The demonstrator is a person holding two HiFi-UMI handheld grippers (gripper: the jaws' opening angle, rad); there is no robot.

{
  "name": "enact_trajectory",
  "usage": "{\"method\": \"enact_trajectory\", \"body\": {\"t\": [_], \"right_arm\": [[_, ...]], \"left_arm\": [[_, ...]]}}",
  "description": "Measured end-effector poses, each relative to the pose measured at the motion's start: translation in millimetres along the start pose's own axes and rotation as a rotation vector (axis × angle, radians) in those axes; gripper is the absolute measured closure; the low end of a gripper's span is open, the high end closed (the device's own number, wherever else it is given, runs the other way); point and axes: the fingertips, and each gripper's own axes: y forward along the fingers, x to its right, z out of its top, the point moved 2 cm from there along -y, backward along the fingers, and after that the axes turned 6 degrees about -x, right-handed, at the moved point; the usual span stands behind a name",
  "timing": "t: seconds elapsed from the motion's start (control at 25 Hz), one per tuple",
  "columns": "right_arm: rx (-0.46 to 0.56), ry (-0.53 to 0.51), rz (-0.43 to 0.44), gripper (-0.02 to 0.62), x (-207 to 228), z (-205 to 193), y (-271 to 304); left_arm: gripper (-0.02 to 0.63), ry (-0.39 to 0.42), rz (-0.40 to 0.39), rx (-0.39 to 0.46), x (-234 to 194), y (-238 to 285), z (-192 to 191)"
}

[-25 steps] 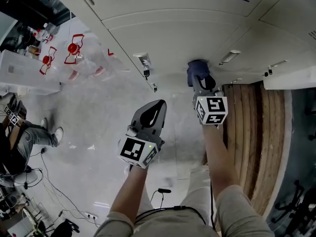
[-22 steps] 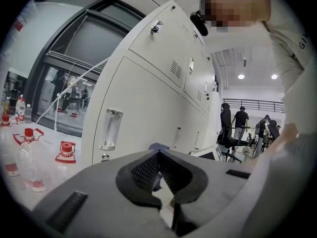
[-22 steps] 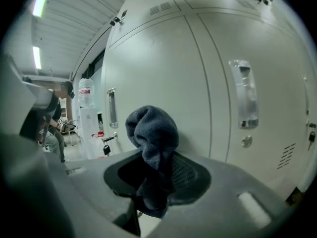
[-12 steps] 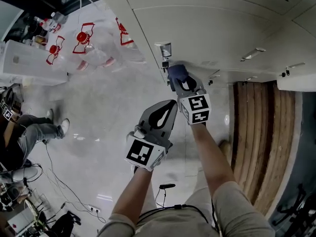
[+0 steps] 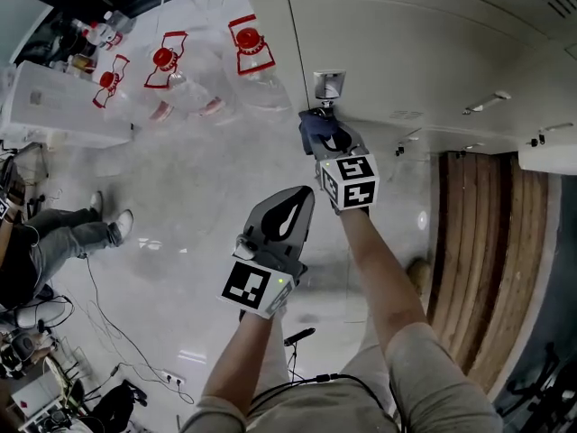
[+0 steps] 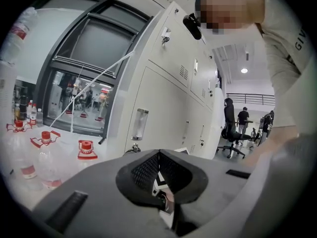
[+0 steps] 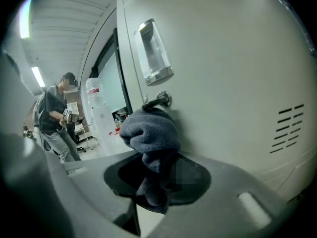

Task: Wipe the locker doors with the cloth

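The pale grey locker door fills the top of the head view. A dark blue cloth is pinched in my right gripper and pressed against the door just below the metal label holder. In the right gripper view the bunched cloth touches the door beside the small lock knob. My left gripper hangs back from the lockers, jaws shut with nothing in them. Its closed jaw tips point toward the locker row.
Large water bottles with red labels stand on the floor to the left of the lockers. A person sits at the far left, with cables on the floor. A wooden slatted bench runs along the right.
My right gripper has slid the cloth leftward across the door, from its middle to the lock by the label holder. The left gripper has stayed shut and hardly moved.
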Motion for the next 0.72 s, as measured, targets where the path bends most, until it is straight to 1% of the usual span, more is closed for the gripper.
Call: {"method": "enact_trajectory", "body": {"t": [0.08,0.24,0.72], "right_arm": [[-0.002,0.014,-0.018,0.483,7.8,2.7,-0.3],[-0.012,0.008,-0.056,0.483,27.7,4.4,-13.3],[-0.005,0.122,-0.218,0.483,128.4,3.3,-83.8]], "left_arm": [[0.607,-0.003,-0.001,-0.003,1.2,0.4,-2.2],[0.607,-0.003,-0.023,-0.012,11.4,6.0,-1.9],[0.607,0.003,-0.115,-0.017,67.9,43.5,4.0]]}}
